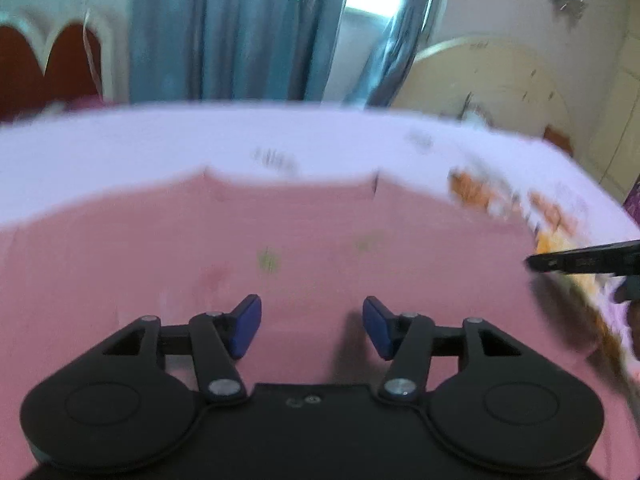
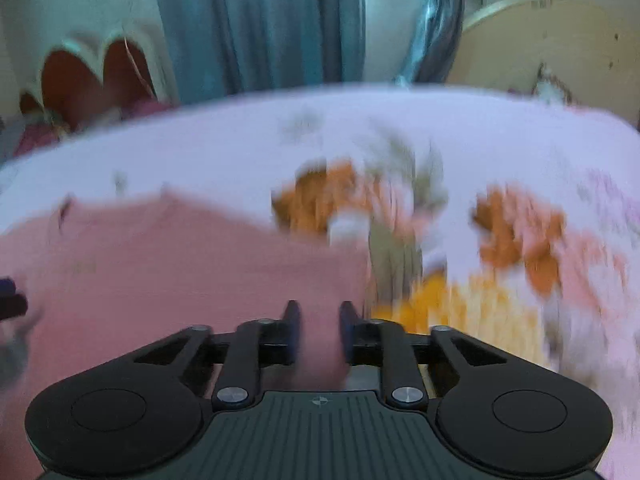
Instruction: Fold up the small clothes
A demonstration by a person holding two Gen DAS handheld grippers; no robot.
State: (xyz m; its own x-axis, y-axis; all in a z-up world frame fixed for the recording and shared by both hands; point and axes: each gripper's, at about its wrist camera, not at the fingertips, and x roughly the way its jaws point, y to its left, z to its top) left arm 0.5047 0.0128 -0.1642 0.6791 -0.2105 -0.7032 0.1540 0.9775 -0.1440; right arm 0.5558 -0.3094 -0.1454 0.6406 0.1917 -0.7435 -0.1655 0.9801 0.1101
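A pink garment (image 1: 280,240) lies spread flat on a bed with a white flowered sheet (image 1: 200,140). My left gripper (image 1: 312,324) hovers low over the garment with its blue pads wide apart and nothing between them. The right gripper's dark fingers (image 1: 580,260) show at the garment's right edge in the left wrist view. In the right wrist view the garment (image 2: 180,264) fills the left half. My right gripper (image 2: 319,332) sits at its right edge, fingers partly closed with pink cloth between them. Both views are blurred by motion.
The sheet (image 2: 500,152) carries orange and yellow flower prints (image 2: 516,232) on the right. Blue curtains (image 1: 240,28) and a bright window stand behind the bed. A red and white headboard (image 1: 60,64) is far left, a pale round board (image 1: 492,80) far right.
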